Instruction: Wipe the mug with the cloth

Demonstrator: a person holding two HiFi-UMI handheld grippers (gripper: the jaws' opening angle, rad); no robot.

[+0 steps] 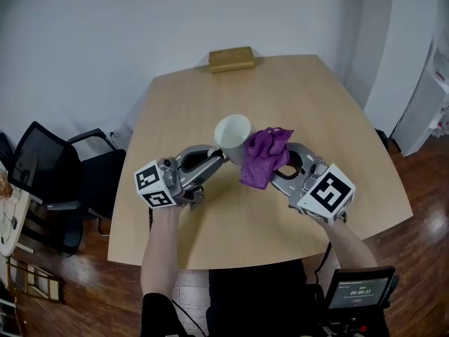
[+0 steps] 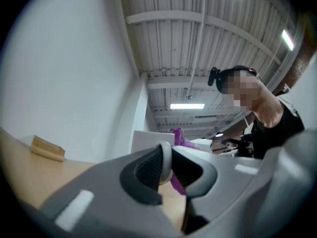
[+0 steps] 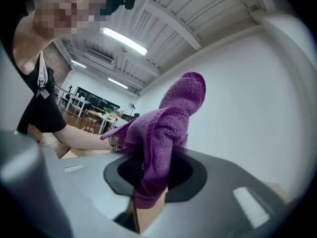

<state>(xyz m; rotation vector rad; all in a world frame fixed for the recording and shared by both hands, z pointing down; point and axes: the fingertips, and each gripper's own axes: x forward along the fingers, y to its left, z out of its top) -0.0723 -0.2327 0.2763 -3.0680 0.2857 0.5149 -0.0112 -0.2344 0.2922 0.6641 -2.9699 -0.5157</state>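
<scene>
Left gripper (image 1: pixel 223 154) is clamped narrow on a thin white part of the mug (image 1: pixel 233 136) (handle or wall, hard to say). The mug looks tipped, mouth toward the person, seemingly lifted off the wooden table (image 1: pixel 302 90) below the mug. Right gripper (image 1: pixel 279 163) pinches the purple cloth (image 1: pixel 264 156), which is bunched and touching the mug's right side. To wipe well, I'd say hold the left grip firm, press a loose fold flat against the wall, and sweep round rather than dab, so the mug can't twist free.
</scene>
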